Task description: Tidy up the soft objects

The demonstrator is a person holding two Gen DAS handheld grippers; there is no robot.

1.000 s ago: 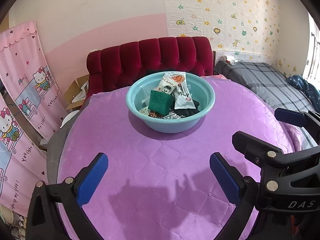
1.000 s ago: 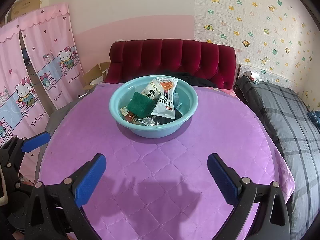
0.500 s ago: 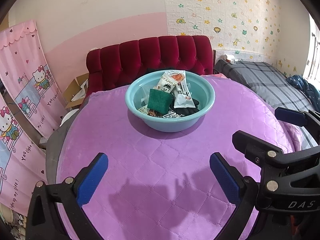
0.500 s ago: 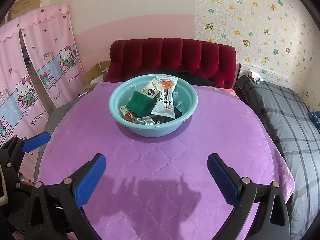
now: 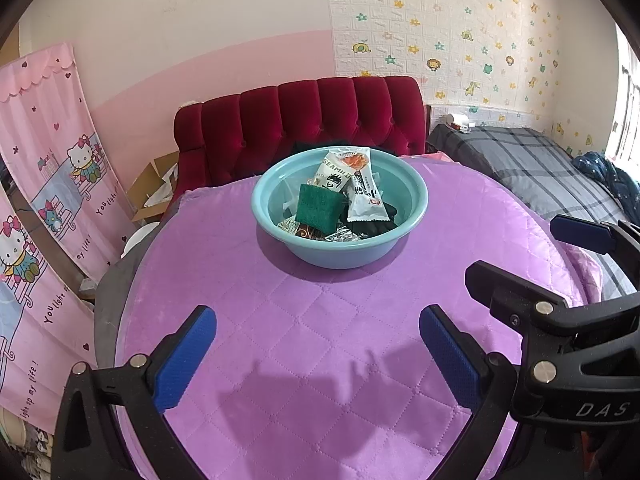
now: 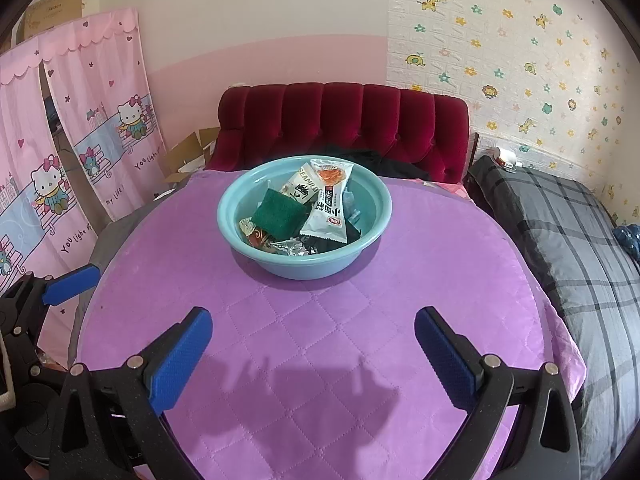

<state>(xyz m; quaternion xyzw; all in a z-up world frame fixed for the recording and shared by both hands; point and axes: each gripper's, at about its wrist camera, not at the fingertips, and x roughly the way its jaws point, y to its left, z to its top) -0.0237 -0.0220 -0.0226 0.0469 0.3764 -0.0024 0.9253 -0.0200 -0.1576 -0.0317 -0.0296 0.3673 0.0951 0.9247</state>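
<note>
Your left tool (image 5: 318, 354) and right tool (image 6: 314, 350) are both spread wide, empty, low in frame over the purple counter (image 6: 320, 320). Teal basin (image 5: 340, 256) sits center frame, holding the green sponge (image 5: 319, 206), snack packets (image 6: 330, 210) and a black glove (image 5: 370, 224).

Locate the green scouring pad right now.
In both wrist views the green scouring pad sits inside the teal basin mid-table, on the basin's left side, leaning against the white snack packets.
</note>
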